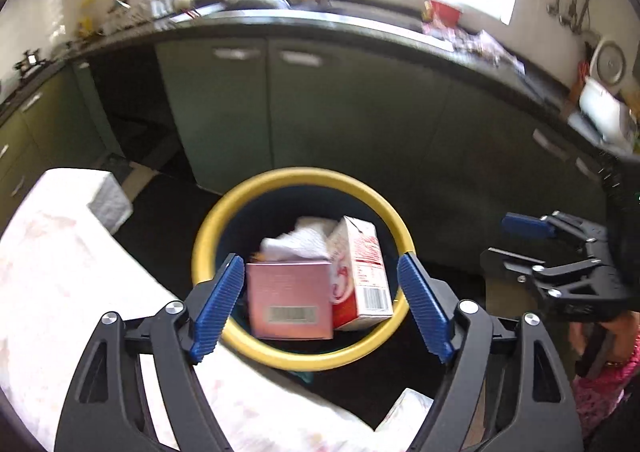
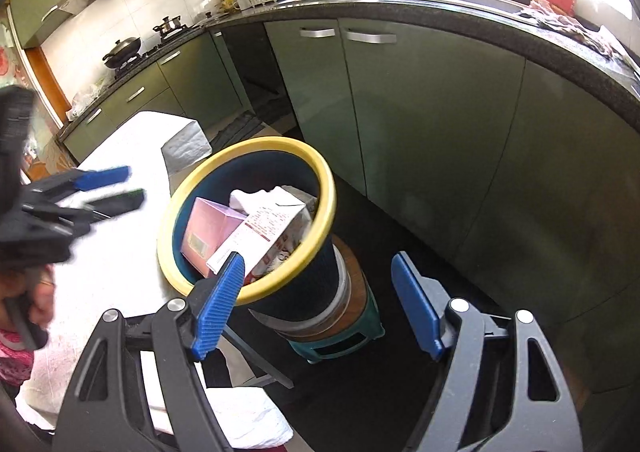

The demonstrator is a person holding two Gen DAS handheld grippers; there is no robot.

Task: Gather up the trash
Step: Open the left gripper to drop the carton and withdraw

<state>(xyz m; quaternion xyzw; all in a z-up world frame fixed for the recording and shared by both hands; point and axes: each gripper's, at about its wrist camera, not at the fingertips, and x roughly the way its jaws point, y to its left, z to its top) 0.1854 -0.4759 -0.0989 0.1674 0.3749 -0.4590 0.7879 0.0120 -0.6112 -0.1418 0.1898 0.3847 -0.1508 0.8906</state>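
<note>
White table (image 1: 60, 272), stool (image 2: 340, 344) under bin (image 2: 296, 155)

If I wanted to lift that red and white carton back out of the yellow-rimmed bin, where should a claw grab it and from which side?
Probably from above, closing on the red and white carton at its raised folded top end, across the narrow side panels. It leans tilted in the yellow-rimmed bin, its top end highest near the rim, while the pink box crowds one side, so lower parts look hard to reach.

Left gripper (image 1: 320, 312) and right gripper (image 2: 318, 308), black frames, silver screws, ribbed blue fingers (image 1: 220, 304), pink patterned sleeve (image 1: 600, 392)
</note>
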